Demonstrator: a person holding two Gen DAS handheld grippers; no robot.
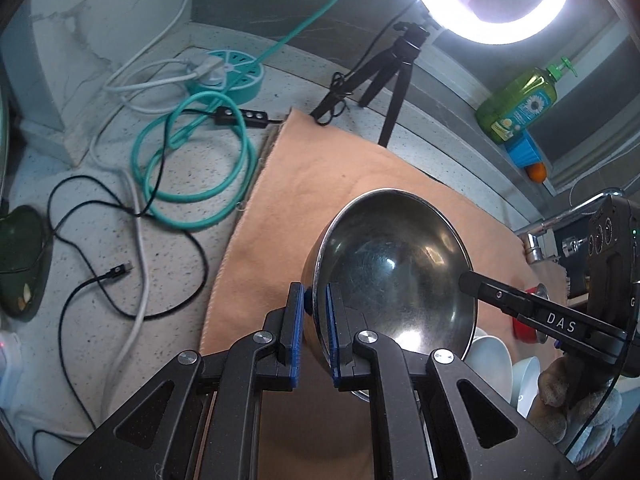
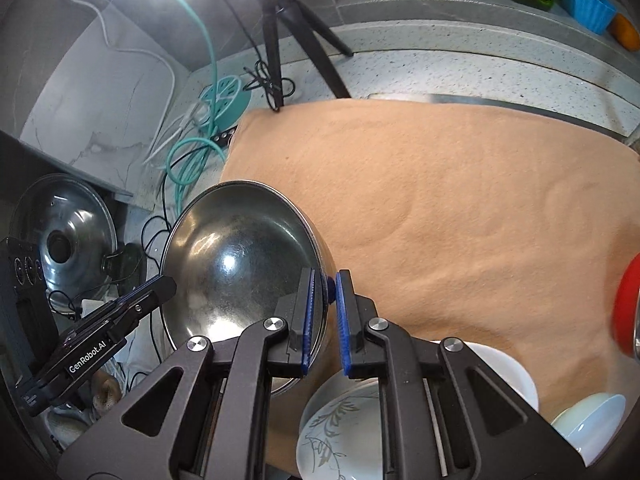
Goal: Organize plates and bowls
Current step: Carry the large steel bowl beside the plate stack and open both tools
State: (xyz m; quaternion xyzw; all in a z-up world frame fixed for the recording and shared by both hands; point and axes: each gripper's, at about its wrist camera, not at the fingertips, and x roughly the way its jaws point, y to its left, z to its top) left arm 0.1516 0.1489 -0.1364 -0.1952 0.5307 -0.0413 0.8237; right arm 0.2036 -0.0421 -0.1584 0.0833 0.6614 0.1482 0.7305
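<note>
A steel bowl [image 1: 394,268] is held in the air over the peach cloth [image 1: 320,184], tilted, between both grippers. My left gripper [image 1: 316,304] is shut on its near-left rim. My right gripper [image 2: 325,300] is shut on the opposite rim of the steel bowl [image 2: 236,264]. The right gripper also shows in the left wrist view [image 1: 466,280], the left gripper in the right wrist view [image 2: 164,284]. White bowls [image 1: 492,364] lie below at the right. A white patterned plate [image 2: 336,428], white bowls [image 2: 588,420] and a red dish [image 2: 626,304] lie on the cloth [image 2: 460,200].
Teal and black cables [image 1: 188,160], a teal plug hub [image 1: 230,76] and a tripod [image 1: 396,68] with a ring light [image 1: 488,0] stand on the counter. A soap bottle [image 1: 520,104] stands on the ledge. A steel lid [image 2: 64,232] lies at the left.
</note>
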